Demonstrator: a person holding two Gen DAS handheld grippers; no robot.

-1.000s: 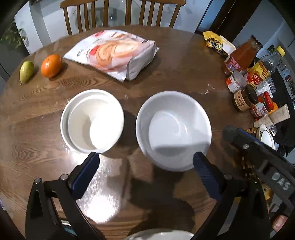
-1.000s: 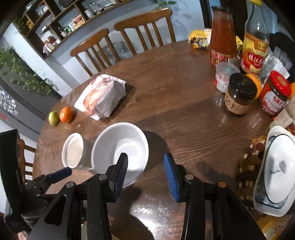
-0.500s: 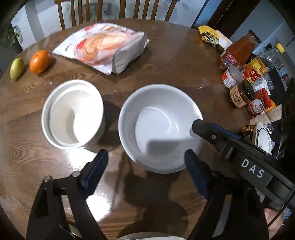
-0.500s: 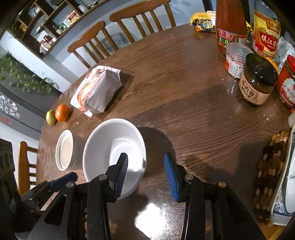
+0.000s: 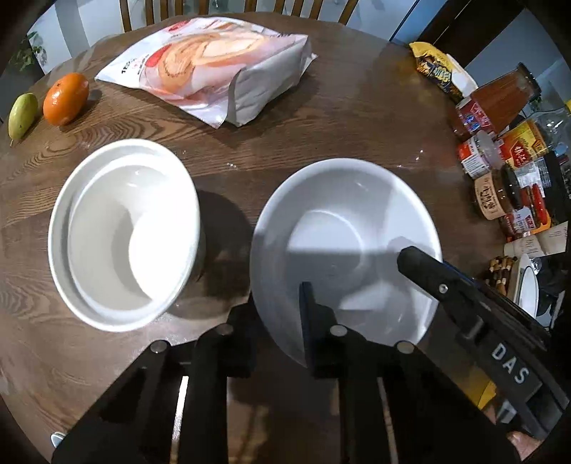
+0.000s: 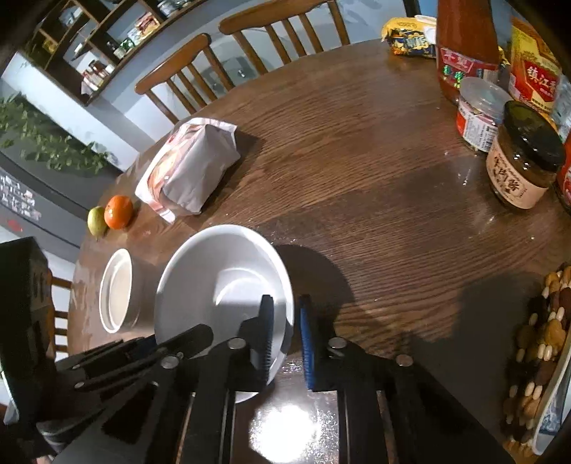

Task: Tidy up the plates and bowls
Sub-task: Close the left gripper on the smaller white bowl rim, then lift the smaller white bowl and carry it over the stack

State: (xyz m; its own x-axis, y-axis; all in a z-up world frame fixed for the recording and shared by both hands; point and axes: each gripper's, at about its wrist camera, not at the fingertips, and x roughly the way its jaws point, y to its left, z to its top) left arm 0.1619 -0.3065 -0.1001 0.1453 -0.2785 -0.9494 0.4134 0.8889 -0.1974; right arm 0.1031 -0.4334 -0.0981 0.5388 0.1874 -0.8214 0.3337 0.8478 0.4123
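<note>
A wide white bowl (image 5: 342, 228) (image 6: 221, 271) stands on the round wooden table (image 6: 374, 178). A smaller, deeper white bowl (image 5: 121, 228) (image 6: 116, 289) stands apart to its left. My left gripper (image 5: 276, 335) straddles the wide bowl's near-left rim, one finger inside and one outside, with its jaws closing on the rim. My right gripper (image 6: 285, 335) straddles the near-right rim in the same way, and its jaws are closing on it too. In the left wrist view a right gripper finger (image 5: 424, 269) reaches into the bowl. The left gripper's fingers (image 6: 171, 346) show at the lower left of the right wrist view.
Behind the bowls lie a bread bag (image 5: 214, 67), an orange (image 5: 66, 98) and a pear (image 5: 22, 114). Jars and sauce bottles (image 6: 521, 157) crowd the right side, with a beaded mat (image 6: 546, 339) near the edge. Wooden chairs (image 6: 278, 21) stand at the far side.
Both grippers have come down onto the wide bowl. The left jaws went from wide open to narrow around its rim, and the right jaws also narrowed onto the rim.
</note>
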